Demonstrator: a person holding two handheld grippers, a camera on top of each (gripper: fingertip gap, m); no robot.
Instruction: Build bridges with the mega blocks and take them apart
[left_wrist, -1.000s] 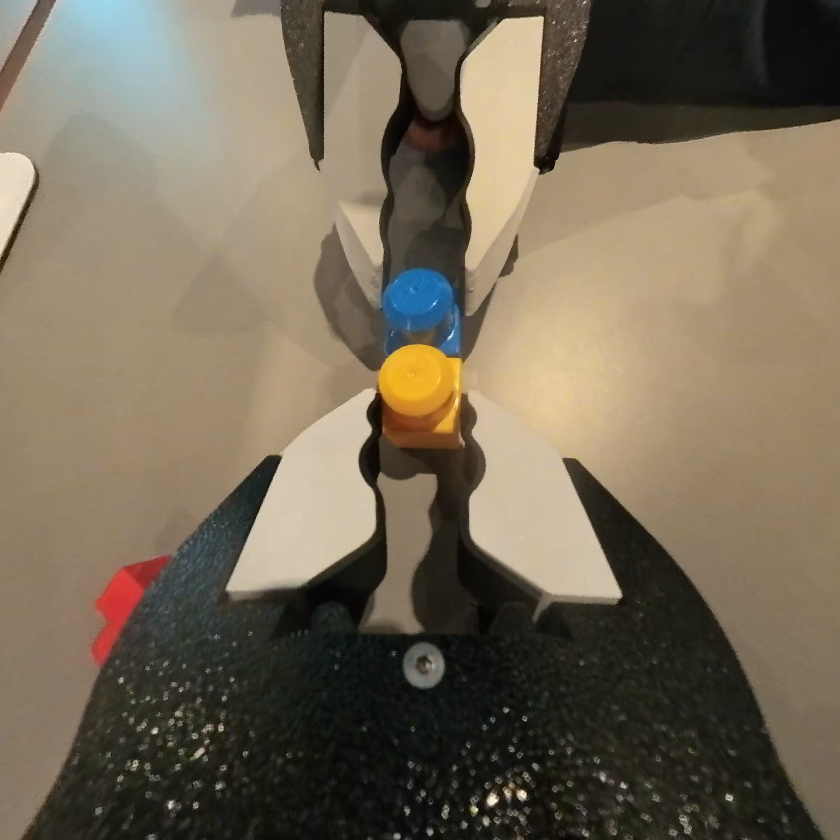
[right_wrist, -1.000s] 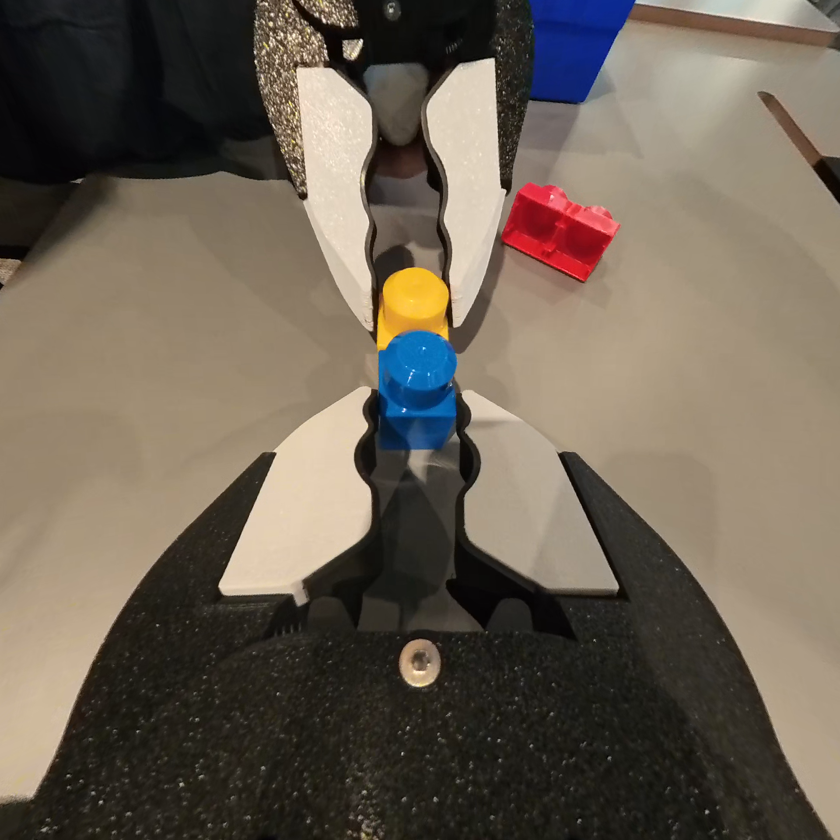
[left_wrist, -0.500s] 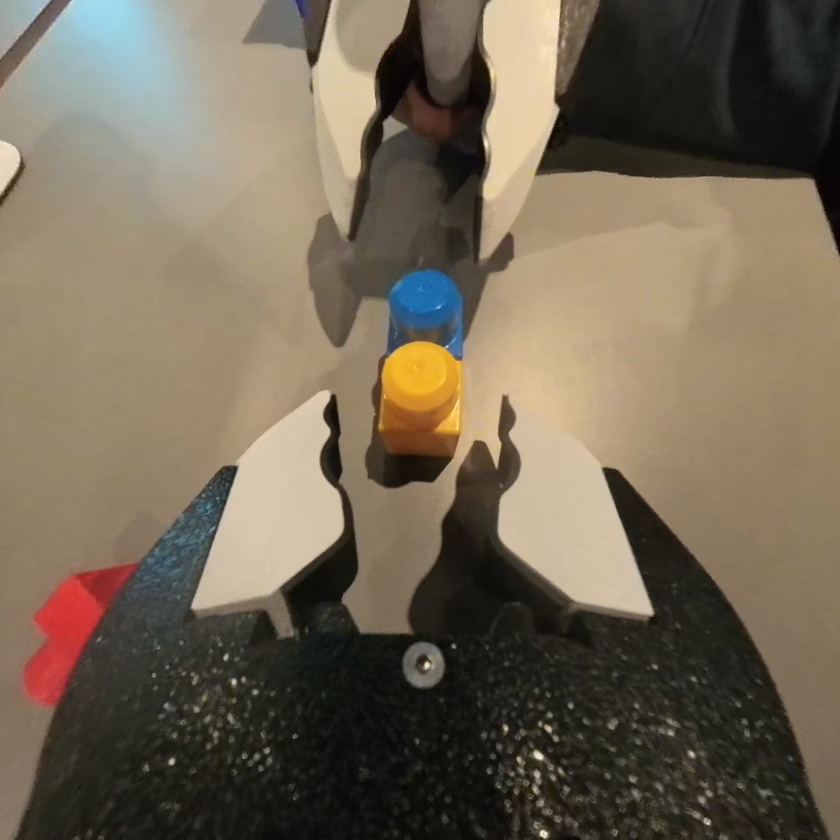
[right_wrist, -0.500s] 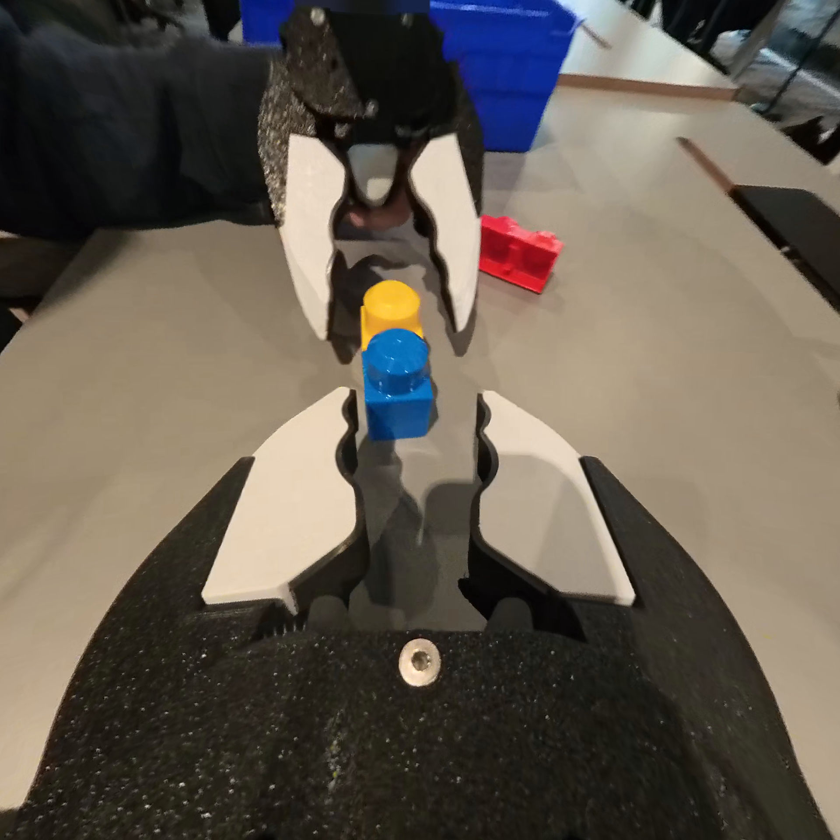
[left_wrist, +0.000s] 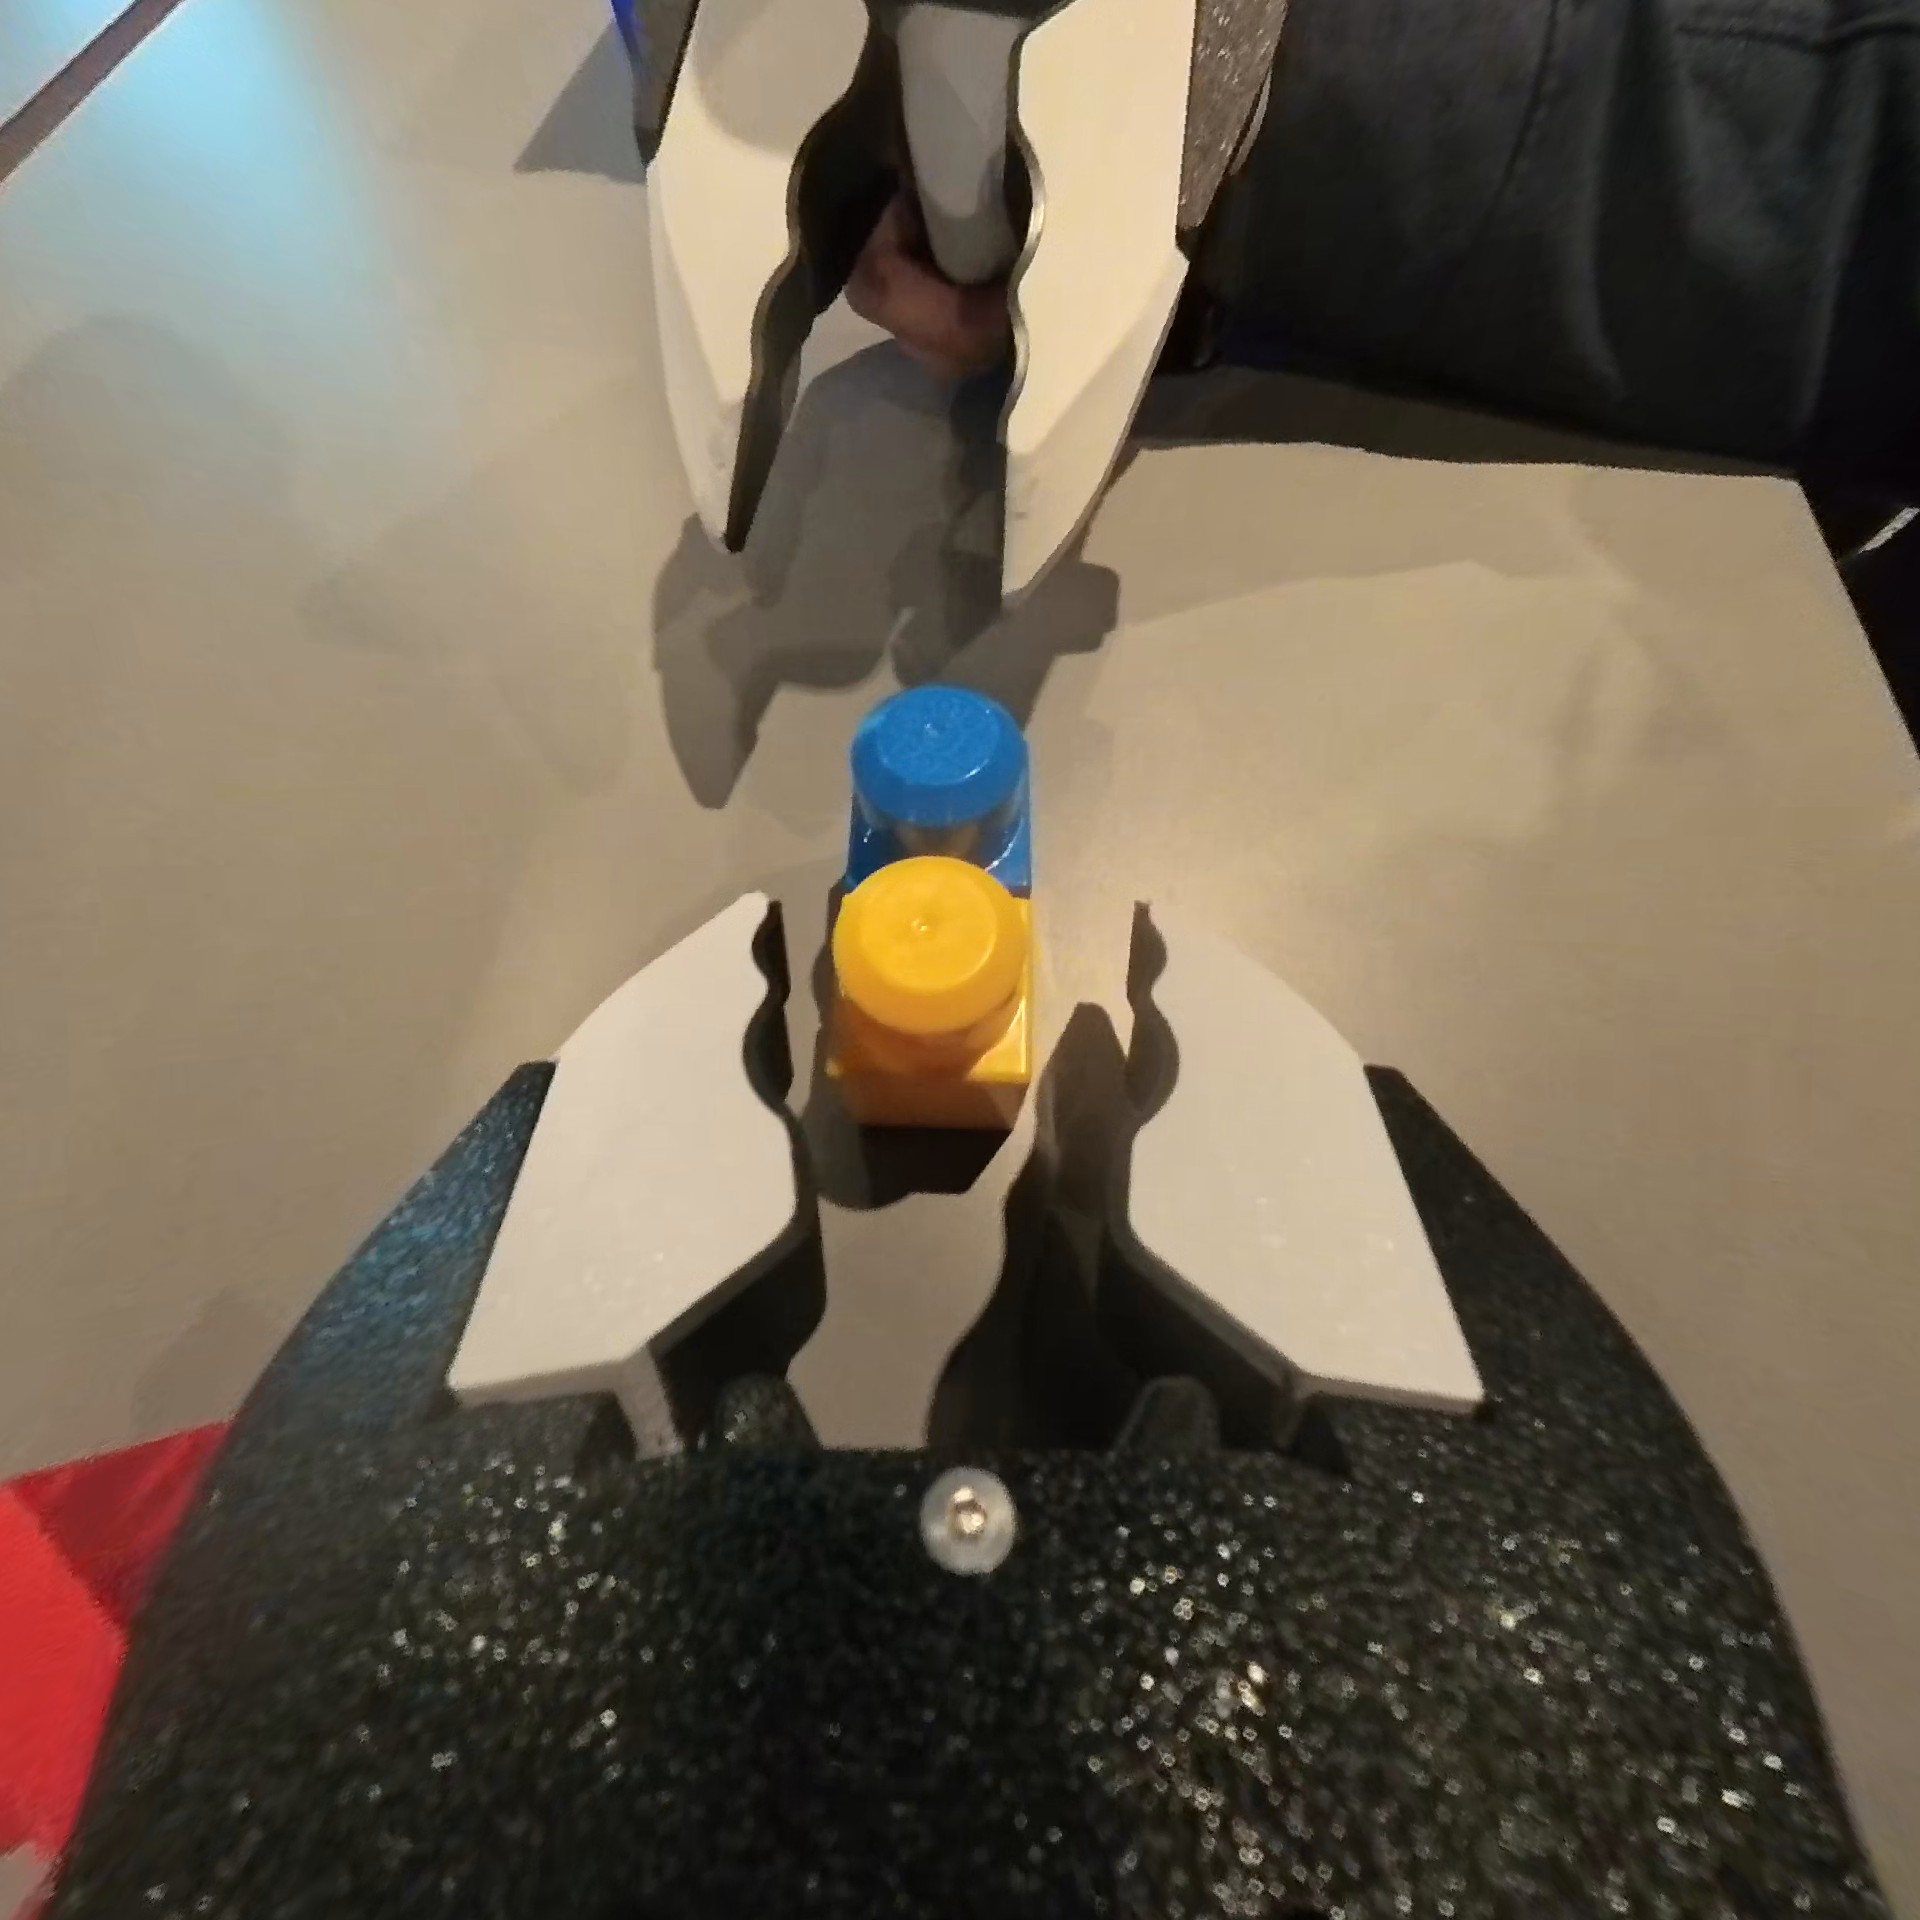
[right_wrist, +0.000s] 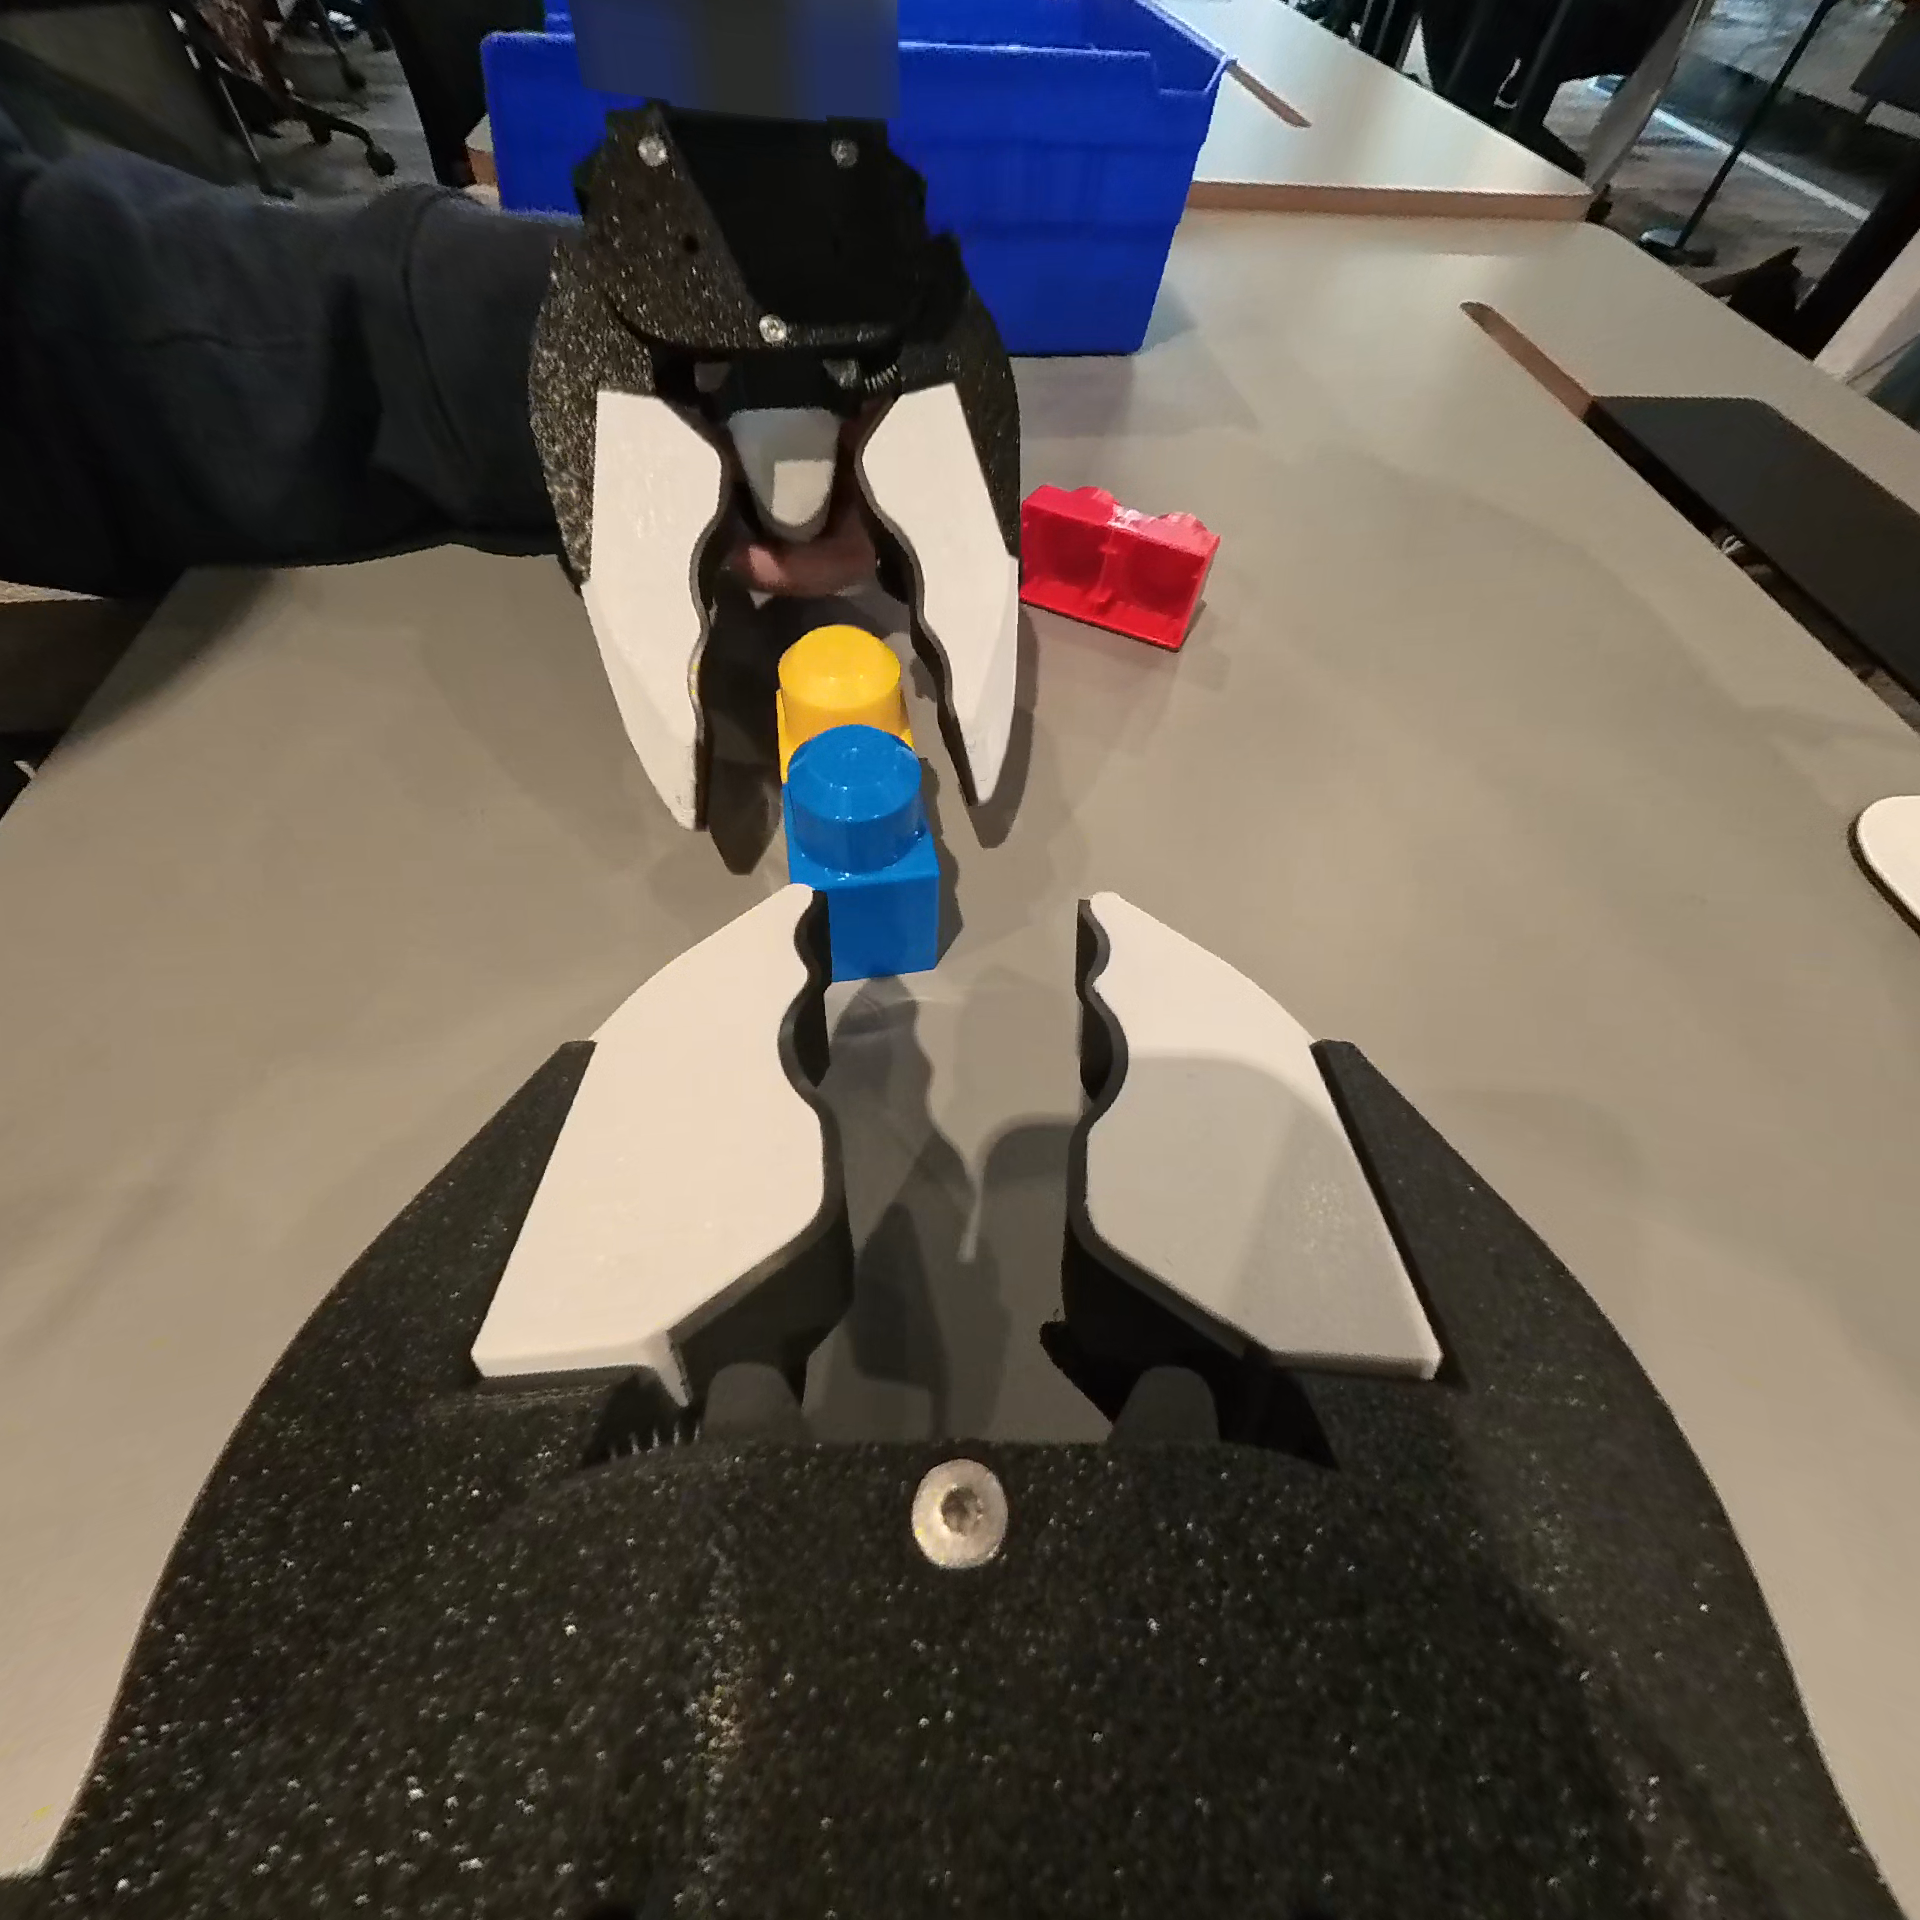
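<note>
Both grippers (left_wrist: 951, 914) (right_wrist: 945, 914) wider — blocks (right_wrist: 862, 831) released

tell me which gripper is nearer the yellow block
Left. The left gripper is open with the yellow block between its fingers; the right gripper is open beyond the blue block.

Warm overhead light, soft shadows, wide-angle edge stretch, blurred corners.
</note>
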